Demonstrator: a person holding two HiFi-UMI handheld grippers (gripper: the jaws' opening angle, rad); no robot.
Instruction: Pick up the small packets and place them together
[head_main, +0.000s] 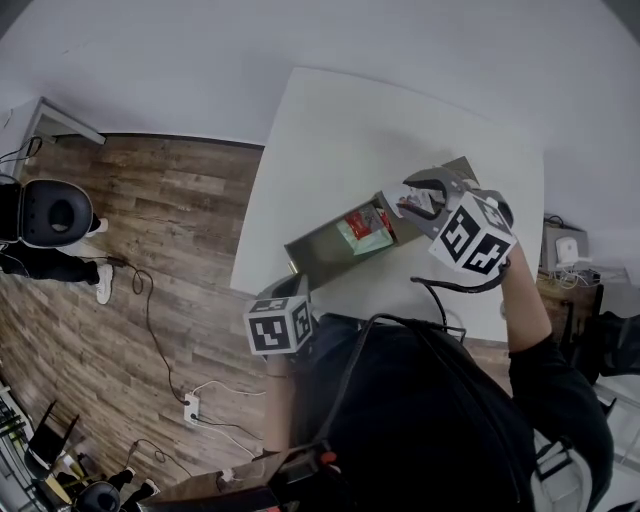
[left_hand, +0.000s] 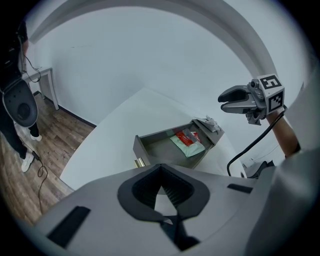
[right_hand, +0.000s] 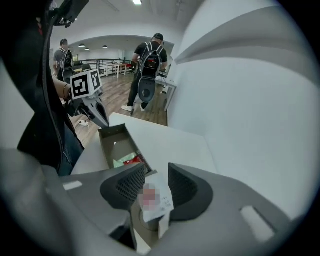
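Right tool (right_hand: 157, 172) found above far end of drawer (head_main: 325, 245), jaws set wide. White packet (right_hand: 159, 200) between its ribbed pads, leaning toward one pad, not visibly pinched. Left tool (left_hand: 161, 192) fully shut, empty, held off near end of drawer, close to brass knob (left_hand: 140, 162). Green and red packets (head_main: 365, 230) lying flat inside drawer, toward far end. Drawer standing open-topped on white bench (head_main: 330, 130).

Risks, as judged:
- Packet liable to drop crooked, landing on far rim of drawer or outside it, apart from the rest. Cause: light, flat sachet, loose between wide jaws, no firm hold.
- Possible clinging to one pad instead of falling clear. Cause: thin film against grippy ribbing.
- Possible knock to drawer from left tool. Cause: closeness to near end; smooth bench, so little to stop sliding.

Materials and shapes:
- Drawer: grey, rigid, shallow, rectangular, matte walls.
- Packets: flat, pliable, glossy wrappers; white one small and rectangular.
- Pads: dark, ridged, curved.
- Bench: plain, smooth, white.
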